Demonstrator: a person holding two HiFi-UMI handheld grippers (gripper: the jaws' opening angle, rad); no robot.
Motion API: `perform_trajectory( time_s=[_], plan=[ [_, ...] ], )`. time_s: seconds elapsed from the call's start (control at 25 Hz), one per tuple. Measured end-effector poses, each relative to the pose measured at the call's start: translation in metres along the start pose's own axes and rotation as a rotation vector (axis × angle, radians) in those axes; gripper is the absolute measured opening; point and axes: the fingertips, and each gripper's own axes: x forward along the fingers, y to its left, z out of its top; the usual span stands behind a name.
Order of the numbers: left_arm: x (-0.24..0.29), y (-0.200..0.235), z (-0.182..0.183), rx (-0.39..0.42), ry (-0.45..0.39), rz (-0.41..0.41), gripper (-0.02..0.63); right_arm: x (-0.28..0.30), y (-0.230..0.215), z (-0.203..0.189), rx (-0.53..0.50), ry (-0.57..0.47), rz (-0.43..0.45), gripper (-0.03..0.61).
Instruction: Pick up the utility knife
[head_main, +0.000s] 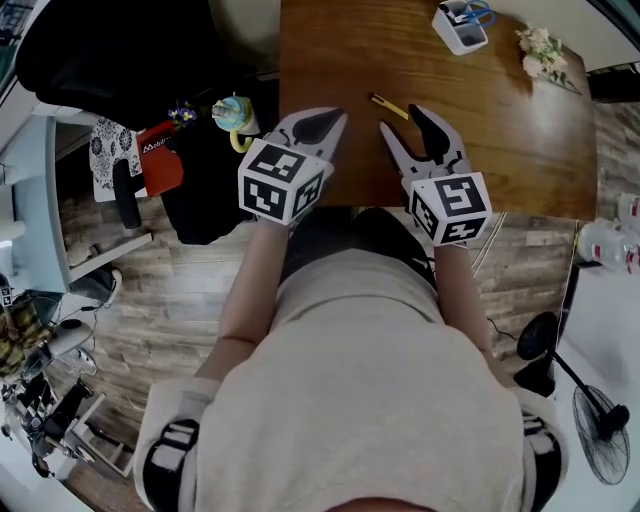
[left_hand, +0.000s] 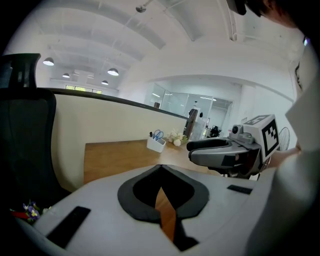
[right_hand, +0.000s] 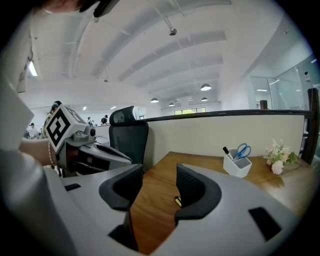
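Two claws are held over the near edge of a wooden tabletop (head_main: 520, 140), each carried in one of the person's hands. The left claw (head_main: 330, 122) is pressed together. In the left gripper view its dark-lined jaws are seen meeting at the tips, with nothing caught between them and only a sliver of wood showing through the gap lower down. The right claw (head_main: 402, 125) is spread and nothing is gripped by it. In the right gripper view bare wood is seen between its two jaws.

The utility knife (head_main: 389, 106), yellow with a dark end, is lying flat on the tabletop. From the head view it is found just beyond the tips of the two claws and between them, nearer the right one and touched by neither. In the right gripper view it is seen ahead of the spread jaws, close by the inner edge of the right-hand jaw and partly hidden by it.

A white pen holder (head_main: 460, 30) with blue-handled scissors (head_main: 481, 12) in it is set at the far side of the tabletop, well apart from the knife. A small bunch of pale flowers (head_main: 540, 50) is laid to the holder's right. A black office chair (head_main: 110, 50) is seen off the tabletop's left side.
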Motion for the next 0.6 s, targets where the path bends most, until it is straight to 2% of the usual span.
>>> perform_trajectory(
  time_s=[0.24, 0.6],
  plan=[
    [0.007, 0.003, -0.009, -0.014, 0.033, -0.036, 0.017, 0.008, -0.003, -0.002, -0.019, 0.039, -0.003, 0.202],
    [0.022, 0.011, -0.028, -0.067, 0.06, -0.059, 0.015, 0.019, -0.006, -0.024, -0.081, 0.145, 0.038, 0.163]
  ],
)
